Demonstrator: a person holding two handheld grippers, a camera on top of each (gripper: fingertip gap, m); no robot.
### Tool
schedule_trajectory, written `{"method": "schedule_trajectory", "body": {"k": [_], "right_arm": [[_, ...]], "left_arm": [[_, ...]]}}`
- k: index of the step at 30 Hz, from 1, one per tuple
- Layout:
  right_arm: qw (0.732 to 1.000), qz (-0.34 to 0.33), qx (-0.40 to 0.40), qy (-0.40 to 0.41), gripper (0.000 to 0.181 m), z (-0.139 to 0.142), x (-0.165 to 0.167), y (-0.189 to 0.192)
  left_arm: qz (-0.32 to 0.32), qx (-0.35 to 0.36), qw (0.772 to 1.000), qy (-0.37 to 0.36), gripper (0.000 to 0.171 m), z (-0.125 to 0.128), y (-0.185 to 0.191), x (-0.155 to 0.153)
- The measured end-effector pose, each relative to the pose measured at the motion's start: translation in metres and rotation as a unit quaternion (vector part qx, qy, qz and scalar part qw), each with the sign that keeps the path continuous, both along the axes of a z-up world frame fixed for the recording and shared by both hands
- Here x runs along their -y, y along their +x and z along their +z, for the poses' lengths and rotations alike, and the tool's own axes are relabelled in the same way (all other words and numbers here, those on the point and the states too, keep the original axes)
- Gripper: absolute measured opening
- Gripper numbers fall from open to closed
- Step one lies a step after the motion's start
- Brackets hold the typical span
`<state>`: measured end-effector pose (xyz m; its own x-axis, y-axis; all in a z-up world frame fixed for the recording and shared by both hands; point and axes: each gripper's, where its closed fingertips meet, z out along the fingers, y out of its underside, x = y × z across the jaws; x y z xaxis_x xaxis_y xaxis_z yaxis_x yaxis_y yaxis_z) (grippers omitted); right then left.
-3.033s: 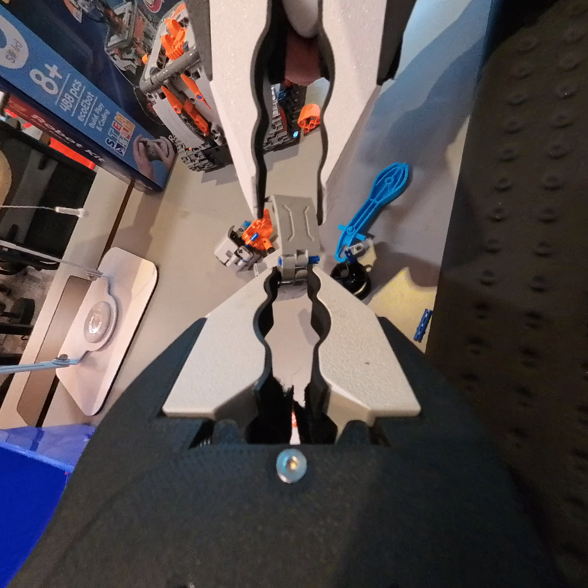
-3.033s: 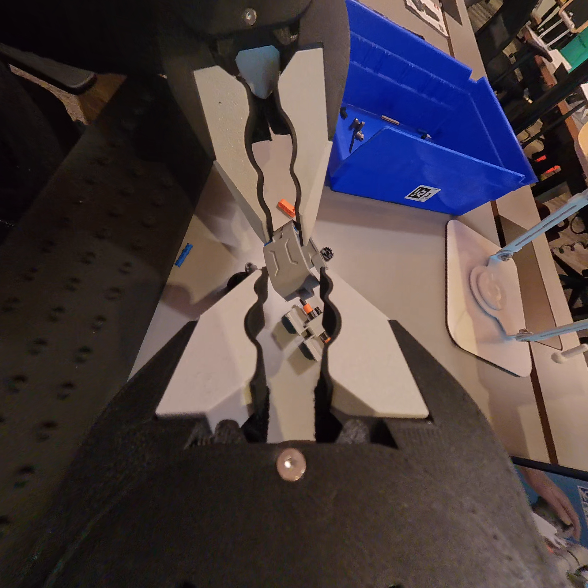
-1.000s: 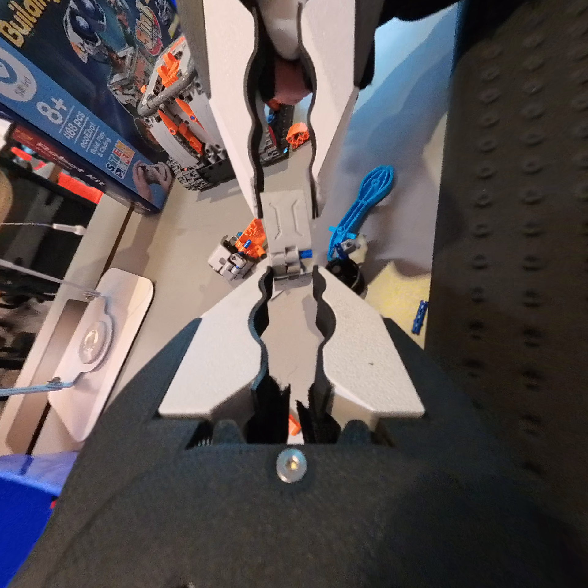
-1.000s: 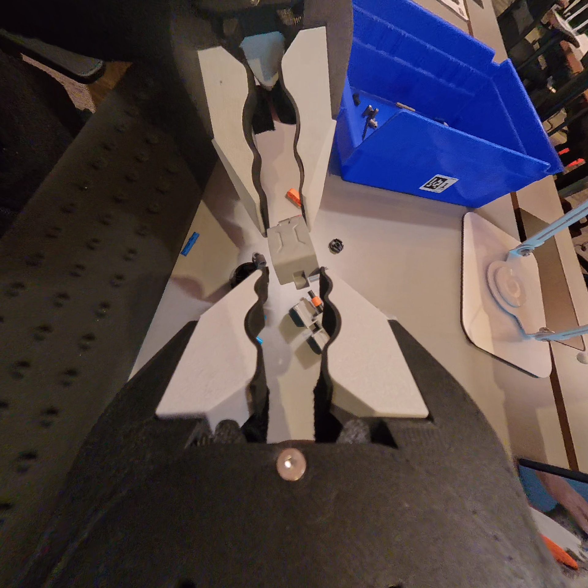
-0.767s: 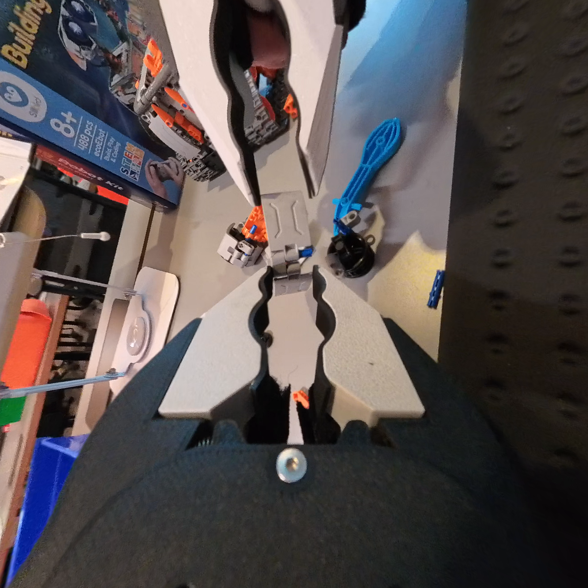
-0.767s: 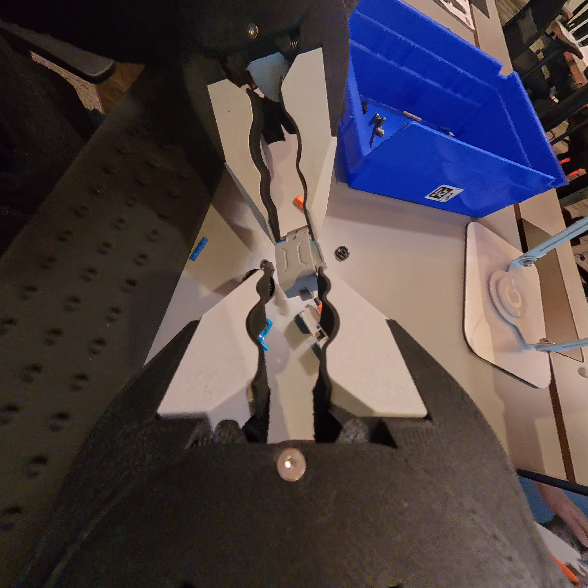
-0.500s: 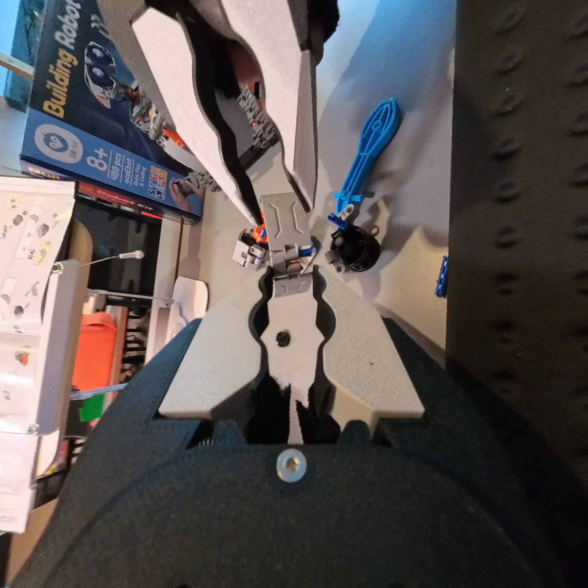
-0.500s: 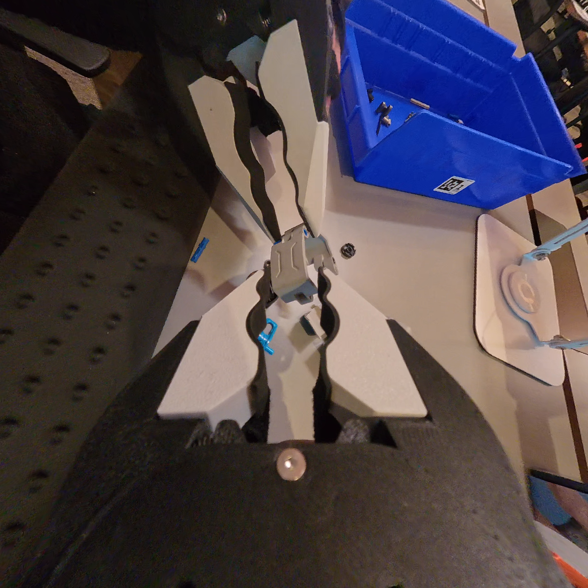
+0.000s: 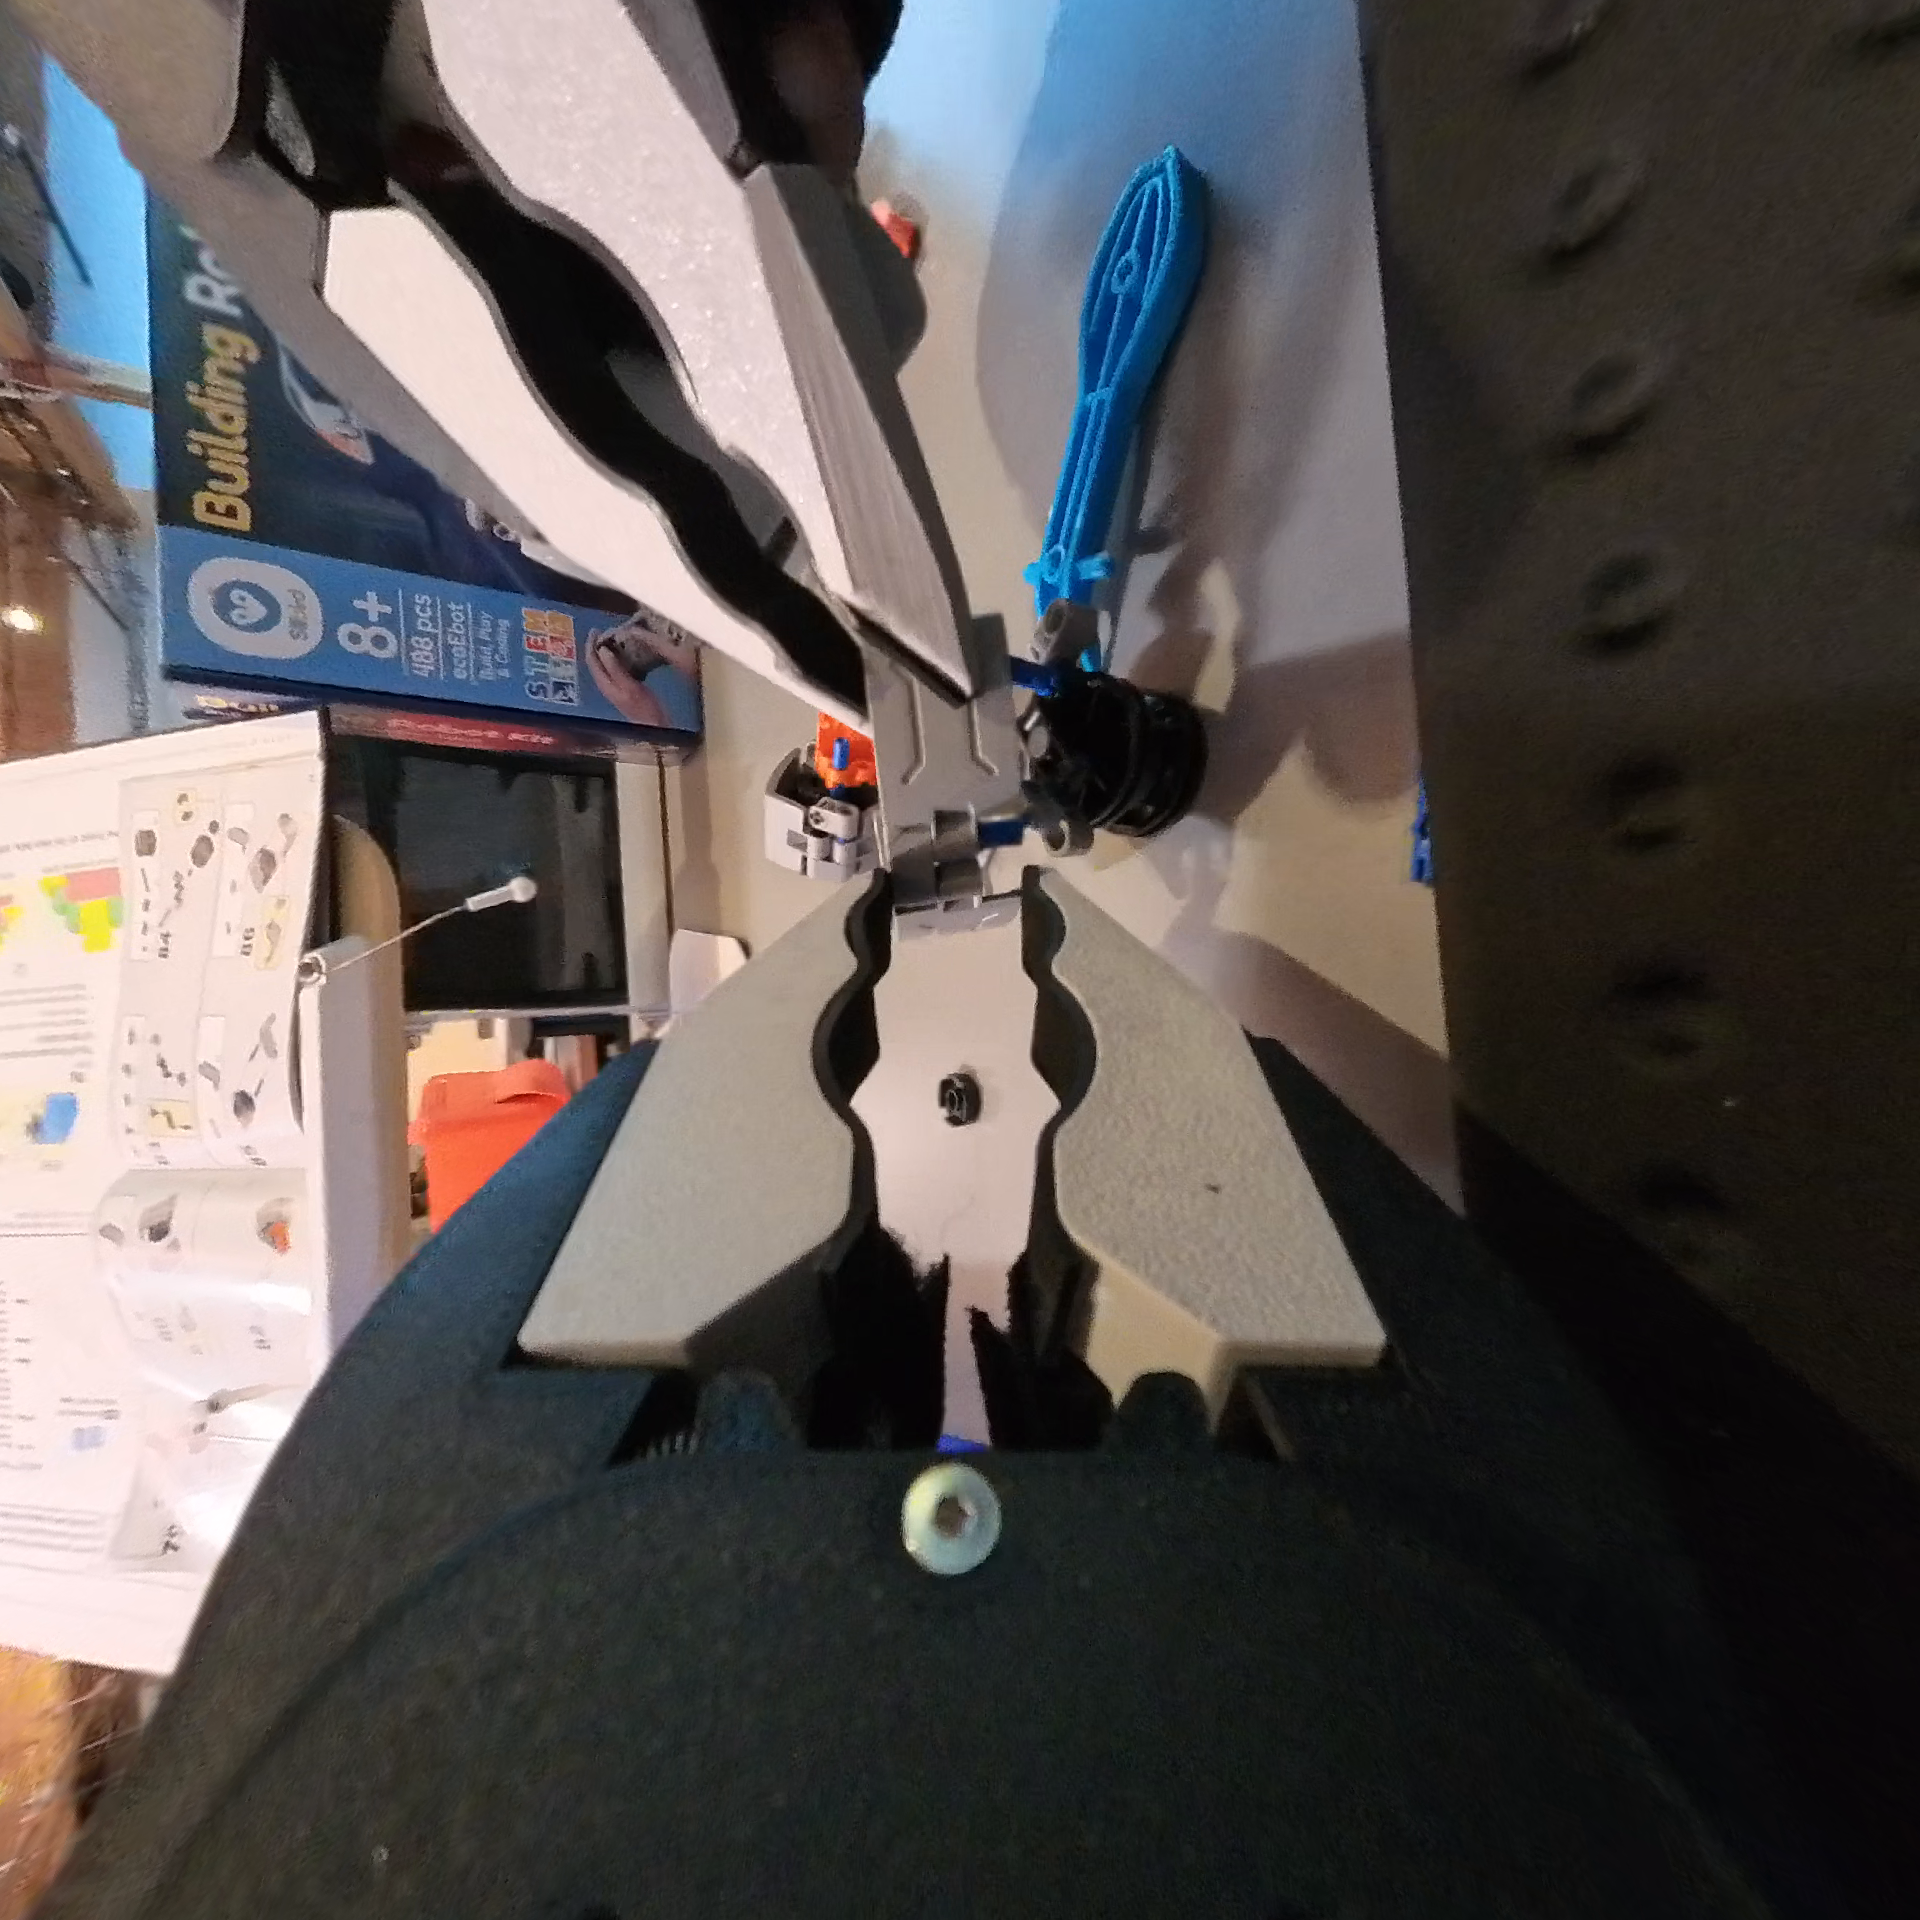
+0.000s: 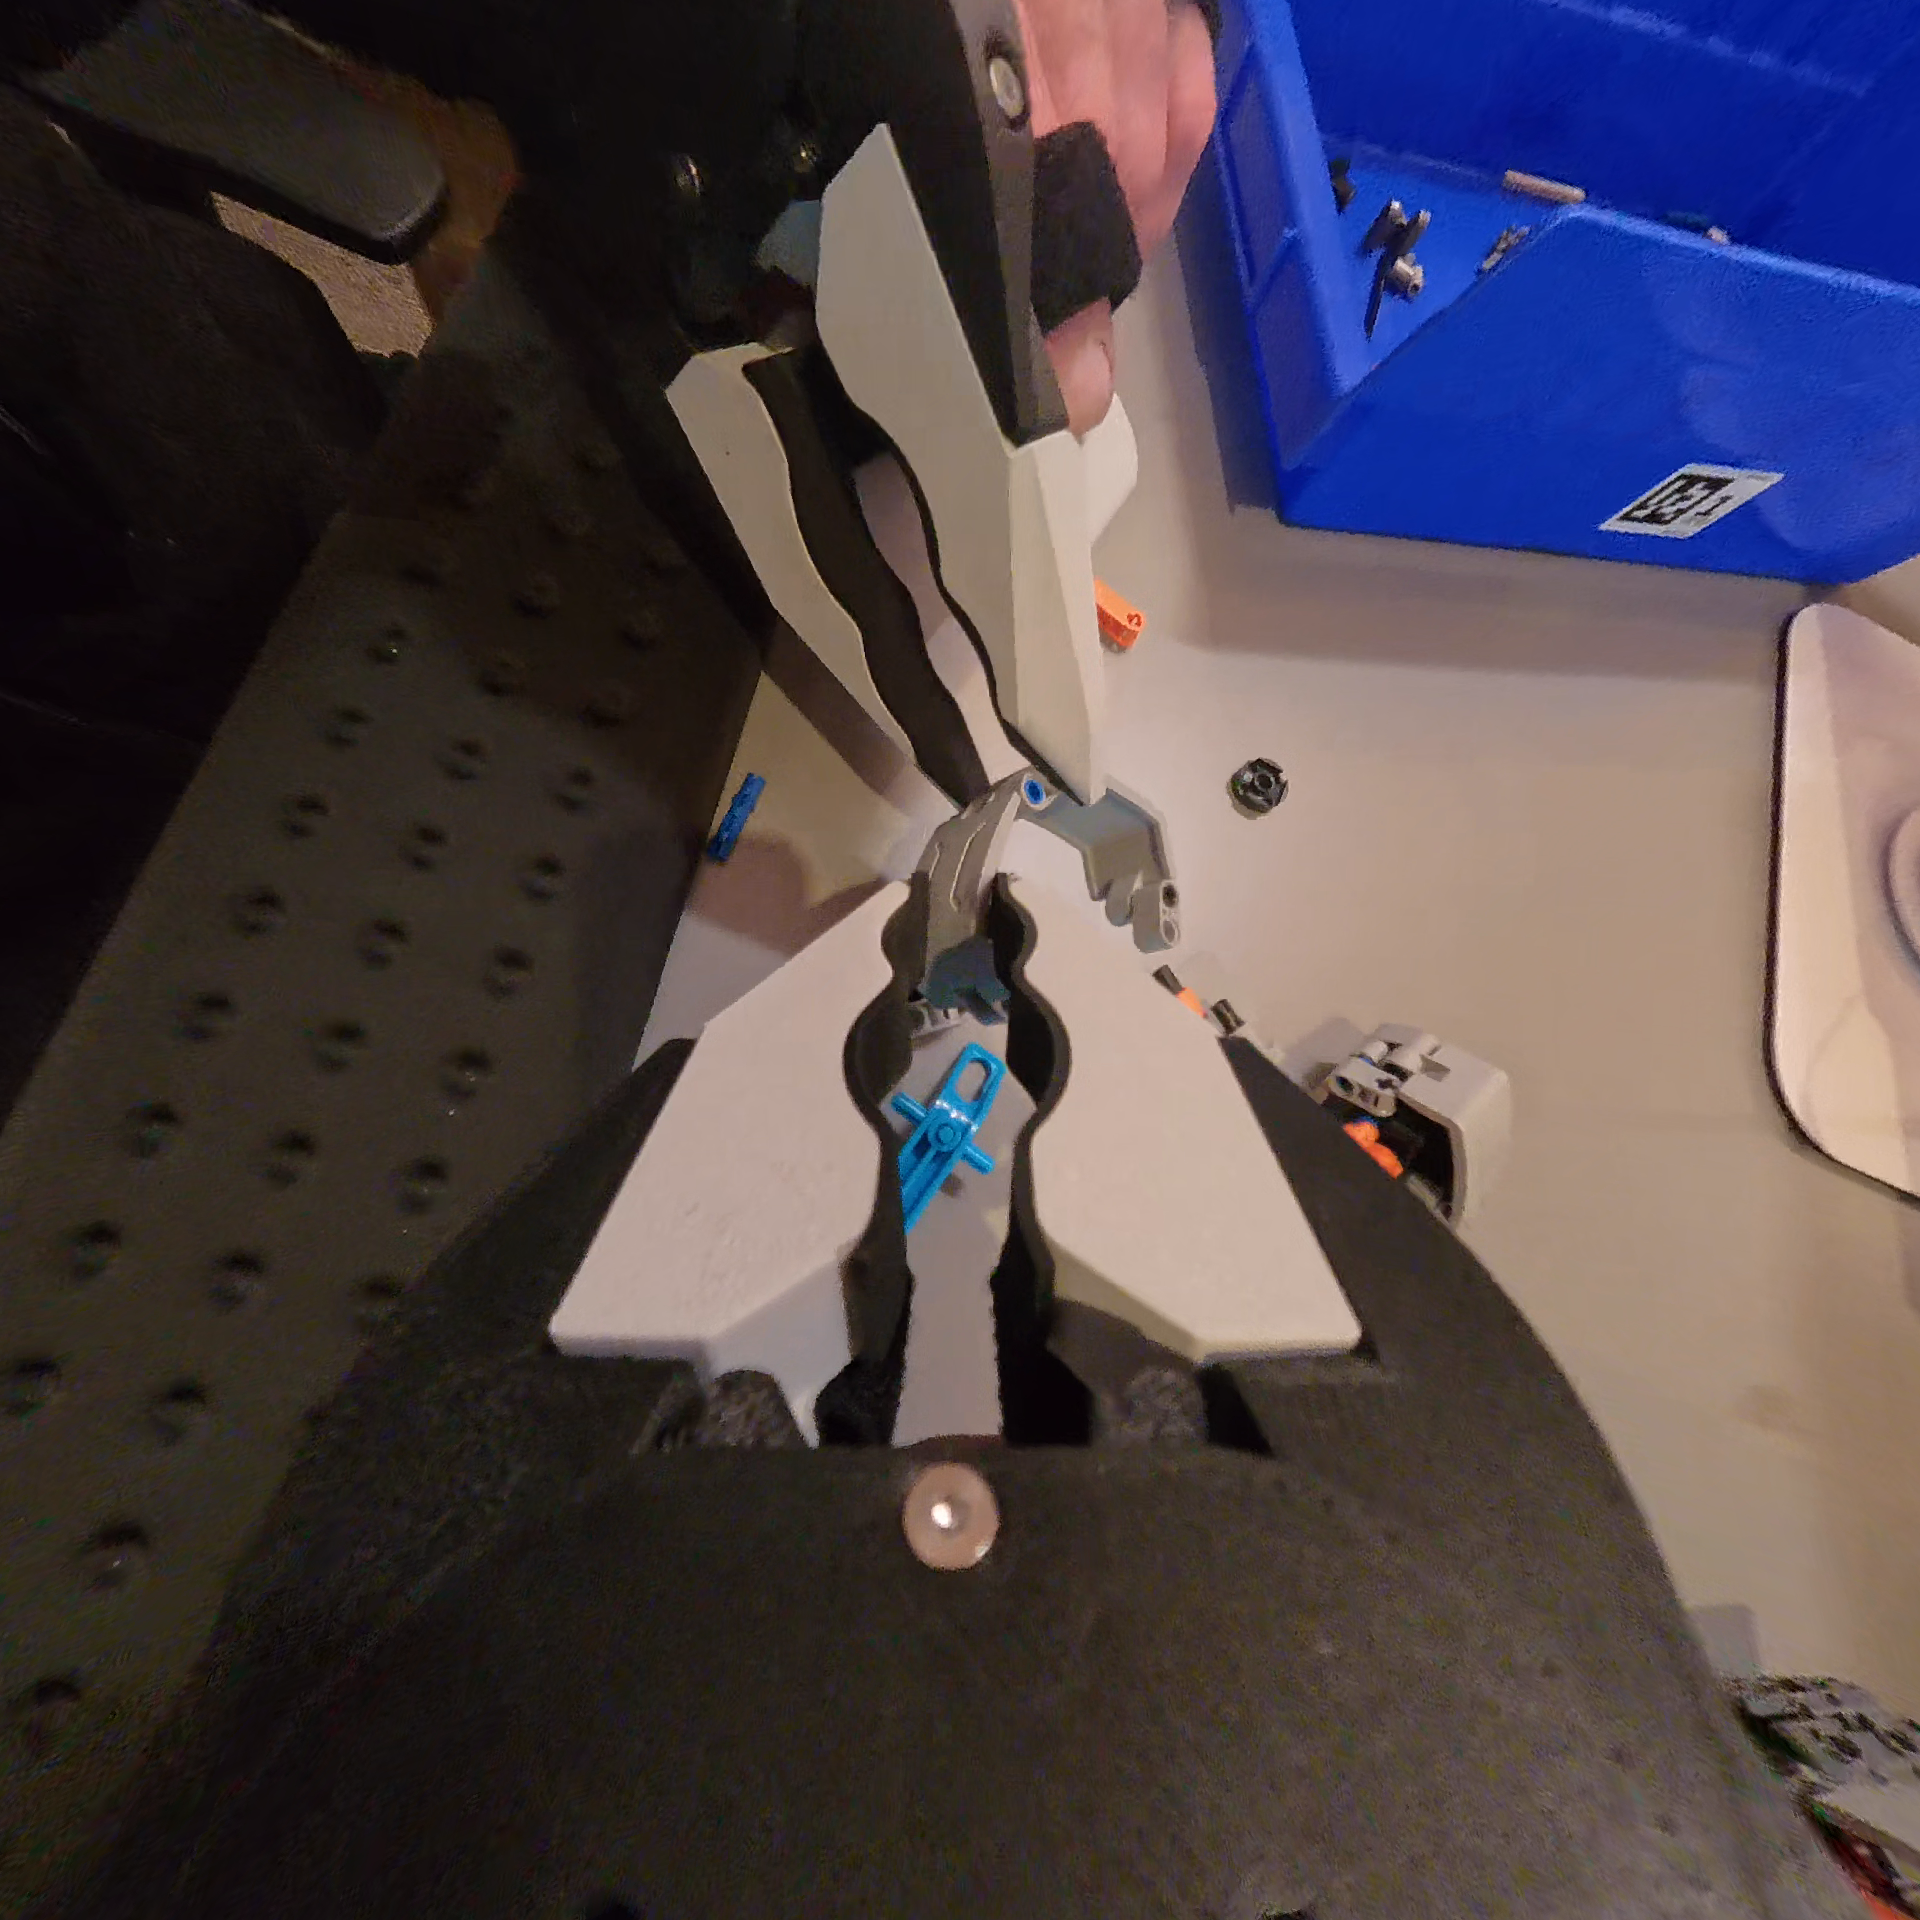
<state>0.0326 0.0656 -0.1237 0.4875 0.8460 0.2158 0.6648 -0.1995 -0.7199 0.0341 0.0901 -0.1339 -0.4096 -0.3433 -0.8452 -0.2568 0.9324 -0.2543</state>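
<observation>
A grey toy-brick panel (image 9: 940, 743) with a grey hinged connector (image 9: 940, 878) is held in the air between both grippers. My left gripper (image 9: 954, 891) is shut on the connector end. My right gripper (image 10: 951, 914) is shut on the curved grey panel (image 10: 961, 862), seen edge-on. In the right wrist view the left gripper's fingertips (image 10: 1060, 758) come down from above and pinch the grey connector arm (image 10: 1117, 847). In the left wrist view the right gripper's fingers (image 9: 675, 343) come in from the upper left. A hand (image 10: 1112, 125) shows behind the left gripper.
On the pale table lie a blue paddle part (image 9: 1127, 343), a black wheel (image 9: 1122, 753), a small grey-orange assembly (image 10: 1418, 1117), a black round piece (image 10: 1257, 781), an orange piece (image 10: 1120, 618) and a blue pin (image 10: 738, 821). A blue bin (image 10: 1610, 364), a black perforated board (image 10: 364, 831) and a blue box (image 9: 416, 644) border it. Both grippers' tips are close together, under 4 cm apart. Both grippers' tips are roughly 7 cm from the blue pin (image 10: 738, 821).
Both grippers have twisted against each other while holding the grey piece. The panel now shows edge-on in the right view, bent at its joint, and the right jaws stand narrower.
</observation>
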Motion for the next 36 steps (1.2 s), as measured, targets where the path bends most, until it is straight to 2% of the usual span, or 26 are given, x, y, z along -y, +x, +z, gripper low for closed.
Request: {"method": "schedule_trajectory", "body": {"k": [4, 6, 12, 18, 26, 32, 36], "right_arm": [[1.000, -0.010, 0.017, -0.004, 0.007, -0.003, -0.001, 0.004], [1.000, -0.012, 0.023, -0.004, 0.001, -0.006, -0.001, 0.006], [1.000, -0.013, 0.022, -0.018, 0.000, -0.011, -0.001, 0.005], [0.997, -0.042, -0.033, -0.047, 0.000, 0.002, -0.004, 0.010], [0.989, -0.062, -0.080, -0.106, 0.000, 0.000, -0.001, 0.013], [0.987, -0.073, -0.080, -0.122, 0.000, -0.006, -0.003, 0.016], [0.985, -0.076, -0.089, -0.131, 0.000, -0.007, -0.003, 0.017]], "left_arm": [[0.001, 0.016, 1.000, 0.009, 0.022, -0.002, 0.005, -0.001], [-0.001, 0.039, 0.999, 0.003, 0.015, 0.004, 0.007, 0.001], [-0.011, 0.018, 1.000, -0.023, 0.020, -0.003, 0.005, 0.004], [-0.010, 0.030, 0.999, -0.025, 0.044, 0.001, 0.008, 0.002], [-0.004, 0.042, 0.999, 0.018, 0.057, -0.005, 0.012, -0.003], [-0.010, 0.044, 0.998, 0.046, 0.045, -0.008, 0.018, -0.001], [-0.010, 0.046, 0.998, 0.048, 0.042, -0.007, 0.022, -0.001]]}}
